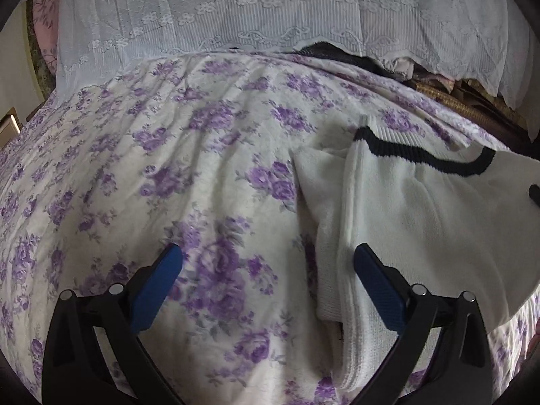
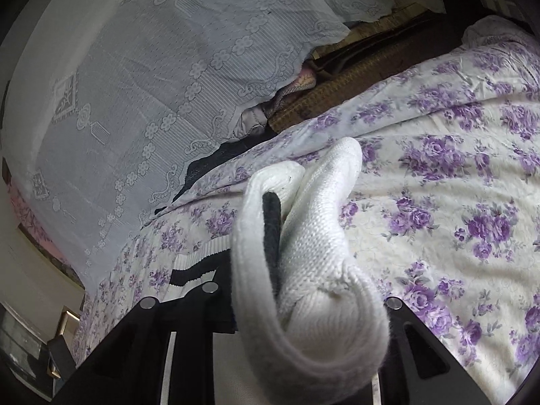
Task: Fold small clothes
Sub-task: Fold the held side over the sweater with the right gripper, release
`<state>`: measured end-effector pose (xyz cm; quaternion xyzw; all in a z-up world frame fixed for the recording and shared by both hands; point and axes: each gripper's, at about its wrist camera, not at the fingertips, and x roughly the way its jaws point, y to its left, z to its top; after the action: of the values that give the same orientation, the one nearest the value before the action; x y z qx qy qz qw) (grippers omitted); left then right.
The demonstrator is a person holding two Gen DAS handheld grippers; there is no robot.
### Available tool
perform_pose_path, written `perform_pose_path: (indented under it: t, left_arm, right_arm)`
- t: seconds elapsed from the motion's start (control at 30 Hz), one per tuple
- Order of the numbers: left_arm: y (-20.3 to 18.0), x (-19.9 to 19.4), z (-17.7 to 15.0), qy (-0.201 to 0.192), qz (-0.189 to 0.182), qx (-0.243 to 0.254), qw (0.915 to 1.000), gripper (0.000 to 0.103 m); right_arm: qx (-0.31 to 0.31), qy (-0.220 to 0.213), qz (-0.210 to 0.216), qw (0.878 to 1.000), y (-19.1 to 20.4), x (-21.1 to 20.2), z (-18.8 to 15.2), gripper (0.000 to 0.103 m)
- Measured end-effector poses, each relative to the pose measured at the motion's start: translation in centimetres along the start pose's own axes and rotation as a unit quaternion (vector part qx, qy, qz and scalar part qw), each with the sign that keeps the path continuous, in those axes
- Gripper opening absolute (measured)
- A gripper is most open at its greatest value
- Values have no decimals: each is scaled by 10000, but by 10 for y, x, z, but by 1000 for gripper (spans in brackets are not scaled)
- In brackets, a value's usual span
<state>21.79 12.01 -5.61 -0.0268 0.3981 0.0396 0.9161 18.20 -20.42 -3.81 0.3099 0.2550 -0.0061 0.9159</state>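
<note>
1. You are working on one white knit garment [image 1: 405, 209] with a black stripe, lying on the right part of a bed spread [image 1: 202, 168] printed with purple flowers.
2. Your left gripper [image 1: 268, 281] is hanging over the bed with its blue fingers [image 1: 158, 287] standing wide apart; nothing is between them. The garment's near edge is running just beside the right-hand finger, whether touching it I cannot tell.
3. Your right gripper [image 2: 303, 303] is pinching a bunched wad of the same white knit [image 2: 303, 253]; the fingers themselves are hidden under the cloth, but the fabric is rising straight out of the gap and lifting clear of the bed, so I am reading this as a closed grip on the garment.
4. Progress, as a judgement: the fold is only partway. One part is being lifted and carried, while the rest is lying rumpled, with a doubled edge showing in the left view. No neat, finished packet is showing anywhere.
5. Left to do: laying the lifted part over, flattening, probably another fold.
6. Count: one garment in view, two grippers, one lace cover [image 1: 270, 10] draped behind the bed, and a dark jumble of items [image 2: 303, 94] under its hem, too tangled for counting.
</note>
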Motion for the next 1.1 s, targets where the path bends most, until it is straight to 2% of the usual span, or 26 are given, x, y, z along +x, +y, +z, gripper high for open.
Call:
perform_pose_path:
  t: [0.1,0.2,0.33,0.47,0.77,0.97,1.1]
  left_arm:
    - [8,-4,4,-187,211,-61,9996,99]
    - [15,-3,7,-145,59,-201,9997,99]
    - [17,-3,8,-157,65,-198,9997,99]
    - [21,2,9,-41,7,-243,9997,99]
    - [41,16,12,226,-112,-708,9972,99]
    - [47,20,11,275,-125,-859,9958,99]
    - [46,20,12,268,-89,-828,9962,99]
  right_arm:
    - [-91,-23,-12,10000,9,-2,-1,25]
    - [-183,-13,39,9998,22,-3,-5,25]
    - [-355,51,129,9993,42,-2,-12,25]
    - [-555,131,220,9981,66,2,-20,25]
    - [-1047,338,424,9930,110,10,-48,25]
    - [-1531,550,498,9854,138,18,-80,26]
    - [-2326,517,127,9711,158,25,-110,26]
